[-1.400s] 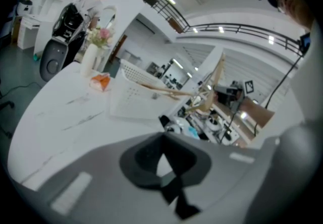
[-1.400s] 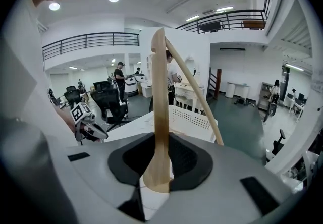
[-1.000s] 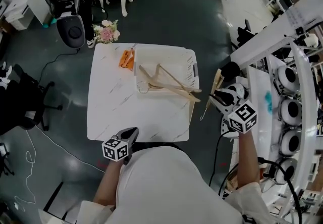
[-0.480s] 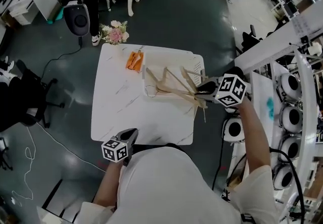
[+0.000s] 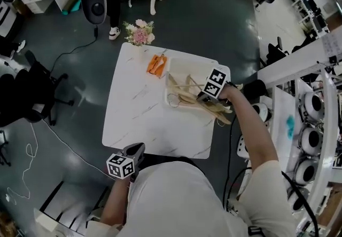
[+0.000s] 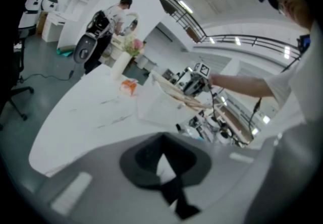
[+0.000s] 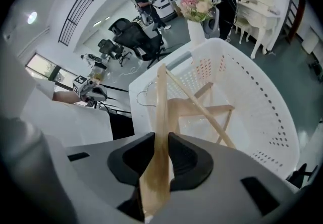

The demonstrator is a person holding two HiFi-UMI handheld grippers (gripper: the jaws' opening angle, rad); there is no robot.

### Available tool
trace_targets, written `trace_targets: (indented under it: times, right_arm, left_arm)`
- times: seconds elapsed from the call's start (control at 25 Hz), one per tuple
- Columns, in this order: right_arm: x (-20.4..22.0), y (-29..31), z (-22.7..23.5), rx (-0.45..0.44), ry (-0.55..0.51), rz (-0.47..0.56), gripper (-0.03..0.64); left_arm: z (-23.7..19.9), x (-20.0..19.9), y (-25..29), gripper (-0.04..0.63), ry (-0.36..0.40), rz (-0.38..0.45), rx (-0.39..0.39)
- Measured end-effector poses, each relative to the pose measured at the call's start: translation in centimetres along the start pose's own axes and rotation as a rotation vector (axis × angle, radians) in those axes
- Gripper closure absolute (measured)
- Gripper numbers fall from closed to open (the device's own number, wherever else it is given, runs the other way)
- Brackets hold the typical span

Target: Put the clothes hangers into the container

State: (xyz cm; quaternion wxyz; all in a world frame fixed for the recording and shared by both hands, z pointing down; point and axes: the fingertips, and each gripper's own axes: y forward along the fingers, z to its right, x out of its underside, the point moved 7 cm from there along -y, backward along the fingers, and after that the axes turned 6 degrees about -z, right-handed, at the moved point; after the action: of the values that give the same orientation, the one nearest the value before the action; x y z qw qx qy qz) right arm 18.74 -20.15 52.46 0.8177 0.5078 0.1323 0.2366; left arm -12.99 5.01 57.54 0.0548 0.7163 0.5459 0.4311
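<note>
Right gripper view shows the right gripper (image 7: 161, 153) clamped on the flat arm of a wooden clothes hanger (image 7: 161, 102), both dark pads pressing its sides. The hanger runs away from the jaws and crosses the near rim of a white perforated laundry basket (image 7: 262, 102), with its wire hook curling off to the left. Inside the basket lie more wooden hangers (image 7: 212, 112), crossed over one another. In the head view this gripper (image 5: 203, 97) hangs over the basket (image 5: 195, 62), which stands on the far right part of a white marbled table (image 5: 133, 113). An orange object (image 5: 156, 65) lies just left of the basket, and a vase of flowers (image 5: 140, 33) stands at the far edge. The left gripper (image 5: 139, 148) sits well apart, at the table's near edge by the person's body. In the left gripper view its jaws (image 6: 161, 163) stand narrowly apart with nothing between them.
</note>
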Motion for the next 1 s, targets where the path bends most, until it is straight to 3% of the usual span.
trace_targets:
  times: [0.28,0.64,0.8,1.0]
  right_arm:
    - [-2.1,0.9,1.2,-0.024,0.012,0.077,0.534]
    - [-0.8,1.7,0.8,0.063,-0.016,0.097,0.482]
    - [-0.8,2.0,-0.3,0.12,-0.09,0.098,0.499]
    - [-1.4,2.1,-3.1,0.095,-0.237,0.083,0.505]
  left_arm:
    - [-1.4,1.1,-1.8,0.592,-0.041,0.004,-0.043]
    - [-0.8,0.9,-0.9,0.592,-0.02,-0.004,-0.012]
    - [-0.4,1.4,-0.7,0.592,-0.018,-0.02,0.0]
    - [-0.5,1.9,-0.8,0.592,-0.023,-0.021,0.001]
